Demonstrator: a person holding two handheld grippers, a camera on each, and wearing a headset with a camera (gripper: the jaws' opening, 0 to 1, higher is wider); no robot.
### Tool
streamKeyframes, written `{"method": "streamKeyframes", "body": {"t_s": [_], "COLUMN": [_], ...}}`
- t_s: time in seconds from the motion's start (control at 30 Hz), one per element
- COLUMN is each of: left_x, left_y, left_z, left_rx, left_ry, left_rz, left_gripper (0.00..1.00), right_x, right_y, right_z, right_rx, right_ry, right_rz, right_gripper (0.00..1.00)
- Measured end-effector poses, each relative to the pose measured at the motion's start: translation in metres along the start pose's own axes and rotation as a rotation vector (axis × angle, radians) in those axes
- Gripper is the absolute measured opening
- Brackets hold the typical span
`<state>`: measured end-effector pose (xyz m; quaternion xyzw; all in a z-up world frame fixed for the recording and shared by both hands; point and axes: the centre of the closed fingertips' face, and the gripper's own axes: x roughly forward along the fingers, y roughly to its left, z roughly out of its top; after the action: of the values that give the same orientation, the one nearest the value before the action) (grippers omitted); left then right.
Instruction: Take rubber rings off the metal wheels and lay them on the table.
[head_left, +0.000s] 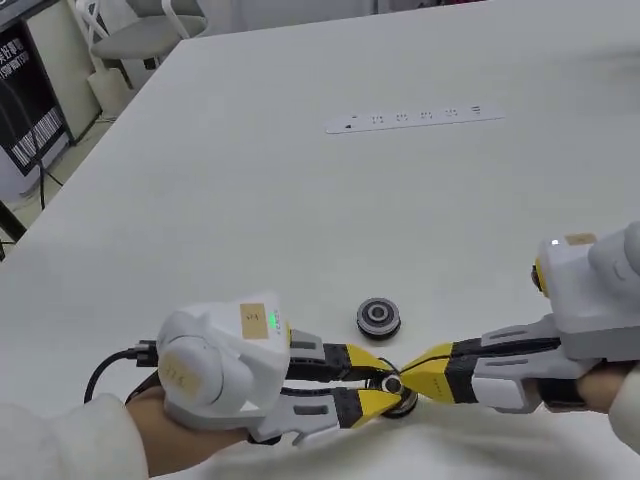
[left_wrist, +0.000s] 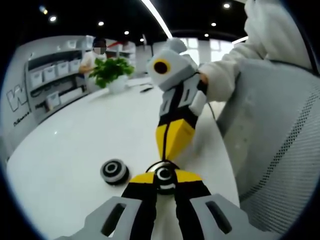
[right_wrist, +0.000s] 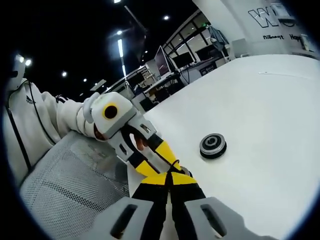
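A small metal wheel (head_left: 391, 386) is held just above the white table (head_left: 300, 200) near its front edge. My left gripper (head_left: 383, 392) comes in from the left and is shut on this wheel (left_wrist: 164, 175). From the right, my right gripper (head_left: 406, 378) meets it tip to tip, its jaws shut on the thin black rubber ring (left_wrist: 152, 166) at the wheel's rim. In the right gripper view my own yellow jaws (right_wrist: 169, 176) are pressed together against the left gripper (right_wrist: 150, 150). A second wheel (head_left: 379, 316) with its black ring lies flat on the table just behind (left_wrist: 115, 171) (right_wrist: 213, 145).
A white power strip (head_left: 415, 118) lies far back on the table. A chair (head_left: 140, 35) and a dark sign (head_left: 25, 90) stand past the table's left edge. A potted plant (left_wrist: 111, 72) and a person are far off. The table's front edge runs just under the grippers.
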<state>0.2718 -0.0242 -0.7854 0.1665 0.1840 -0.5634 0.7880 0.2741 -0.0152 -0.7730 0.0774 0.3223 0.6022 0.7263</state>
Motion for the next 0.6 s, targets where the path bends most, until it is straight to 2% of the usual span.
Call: {"method": "streamKeyframes", "body": {"t_s": [0.23,0.43,0.6], "left_x": [-0.001,-0.002,-0.002], "left_y": [0.002,0.01,0.012], "left_z": [-0.001,-0.003,-0.003], "left_rx": [-0.004,-0.004,-0.006], "left_ry": [0.005,0.017,0.017], "left_rz": [-0.001,0.024,0.031], "left_gripper": [0.14,0.14,0.14], "right_x": [0.0,-0.002,-0.004], "right_y": [-0.001,-0.006,-0.008], "right_z": [-0.001,-0.003,-0.002], "right_rx": [-0.001,0.012,0.025], "right_ry": [0.005,0.013,0.008], "right_rz": [-0.016,-0.048,-0.067], "right_gripper": [0.0,0.0,0.0]}}
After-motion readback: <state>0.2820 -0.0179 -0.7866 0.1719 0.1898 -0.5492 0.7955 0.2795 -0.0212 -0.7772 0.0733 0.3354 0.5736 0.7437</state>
